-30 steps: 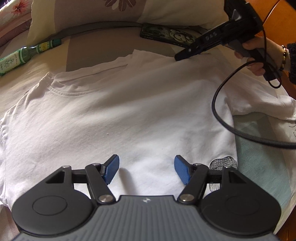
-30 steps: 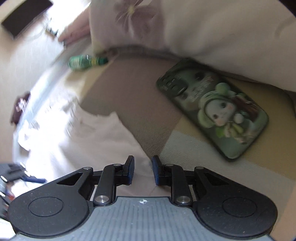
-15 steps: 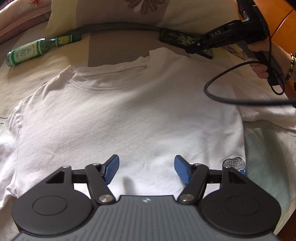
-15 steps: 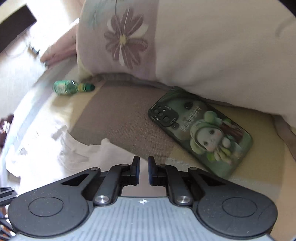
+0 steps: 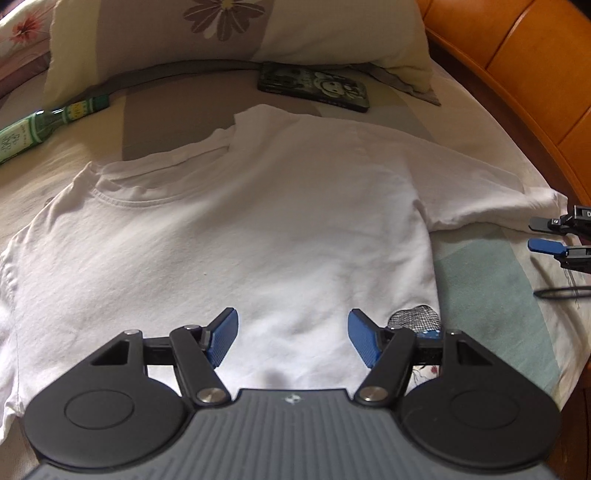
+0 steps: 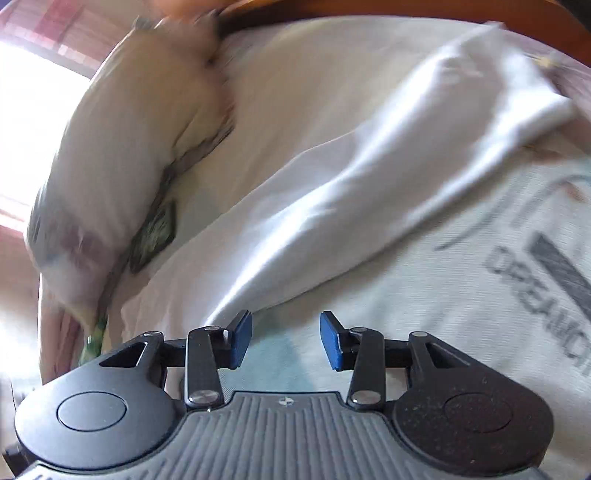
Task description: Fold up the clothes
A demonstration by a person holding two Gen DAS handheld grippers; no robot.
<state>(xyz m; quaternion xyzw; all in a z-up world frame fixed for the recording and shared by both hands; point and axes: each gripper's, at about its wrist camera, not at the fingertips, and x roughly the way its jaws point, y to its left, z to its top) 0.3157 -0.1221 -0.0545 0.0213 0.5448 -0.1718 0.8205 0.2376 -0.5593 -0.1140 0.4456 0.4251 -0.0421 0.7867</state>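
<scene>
1. The white T-shirt point(image 5: 236, 236) lies spread flat, front up, on the bed point(image 5: 491, 306), likely laid out for folding.
2. Its right sleeve point(image 5: 491, 203) stretches toward the bed's edge, where the right gripper point(image 5: 543, 234) sits just beside the cuff; its jaws are opening, nothing between them.
3. The left gripper point(image 5: 291, 338) hovers over the hem, jaws wide, empty.

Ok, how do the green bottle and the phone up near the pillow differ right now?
The green bottle lies on its side at the far left of the bed, well clear of the white T-shirt; the phone lies flat just beyond the shirt's shoulder. The bottle is a long round shape with a label; the phone is a flat slab with a cartoon case. Both sit along the pillow edge, untouched by either gripper.
</scene>
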